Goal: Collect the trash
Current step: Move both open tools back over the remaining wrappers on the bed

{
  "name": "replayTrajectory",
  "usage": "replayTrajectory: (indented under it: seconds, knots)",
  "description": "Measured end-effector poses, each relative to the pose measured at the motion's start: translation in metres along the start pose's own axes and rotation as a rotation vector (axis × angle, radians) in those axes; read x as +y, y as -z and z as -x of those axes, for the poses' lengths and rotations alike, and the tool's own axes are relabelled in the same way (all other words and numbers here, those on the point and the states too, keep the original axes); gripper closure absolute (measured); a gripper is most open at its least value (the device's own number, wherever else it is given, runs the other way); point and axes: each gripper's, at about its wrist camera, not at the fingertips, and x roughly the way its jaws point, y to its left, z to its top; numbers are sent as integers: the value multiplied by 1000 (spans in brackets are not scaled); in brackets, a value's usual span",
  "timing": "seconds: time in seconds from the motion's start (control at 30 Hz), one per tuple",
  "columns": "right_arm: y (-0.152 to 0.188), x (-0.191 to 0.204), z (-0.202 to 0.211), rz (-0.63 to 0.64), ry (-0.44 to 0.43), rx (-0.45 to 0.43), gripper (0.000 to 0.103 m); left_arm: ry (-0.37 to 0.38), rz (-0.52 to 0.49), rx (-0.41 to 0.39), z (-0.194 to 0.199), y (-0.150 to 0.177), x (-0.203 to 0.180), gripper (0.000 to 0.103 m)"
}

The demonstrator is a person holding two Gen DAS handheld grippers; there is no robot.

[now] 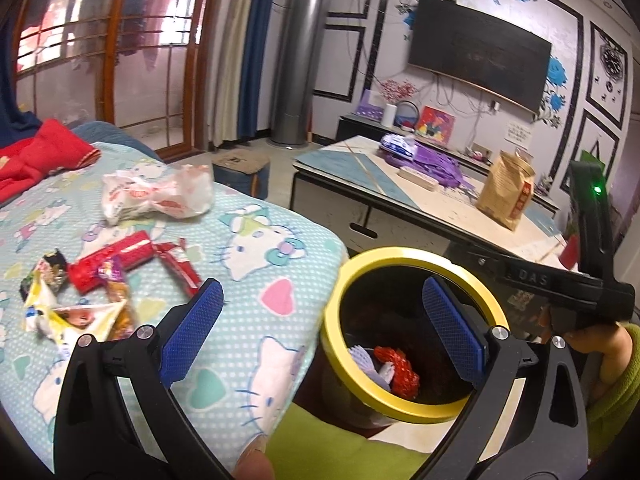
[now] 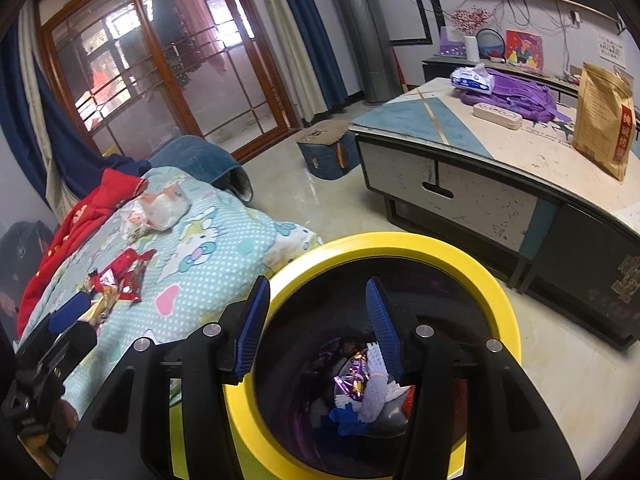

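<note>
My left gripper (image 1: 322, 320) stands wide apart and empty, one pad over the cartoon-cat quilt (image 1: 248, 240), the other over the yellow-rimmed bin (image 1: 412, 258). My right gripper (image 2: 316, 320) has its jaws partly apart around the bin's near-left rim with no visible contact, so I judge the bin is not held. If I knock that rim, the bin could tip and spill. The remaining trash, a pile of wrappers (image 1: 100, 284) and a crumpled white bag (image 1: 156, 194), lies on the quilt to the left; soft bedding may let thin wrappers slip from my pads. The right wrist view shows purple and blue scraps (image 2: 360, 392) deep inside; the left shows a red one (image 1: 400, 368).
</note>
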Motion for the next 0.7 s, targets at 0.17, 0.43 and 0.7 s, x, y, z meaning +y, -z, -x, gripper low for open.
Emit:
replayTrajectory:
  seconds: [0.17,0.43,0.7]
  knots:
    - [1,17,5,39,-23,-20,54,-46,43,-25,8,-4,18,11]
    - [5,46,5,105,-54,-21,53,-102,122,-54,21,-8,47,11]
    - [15,74,1,173,-87,5,52,-151,199,-86,33,-9,73,11]
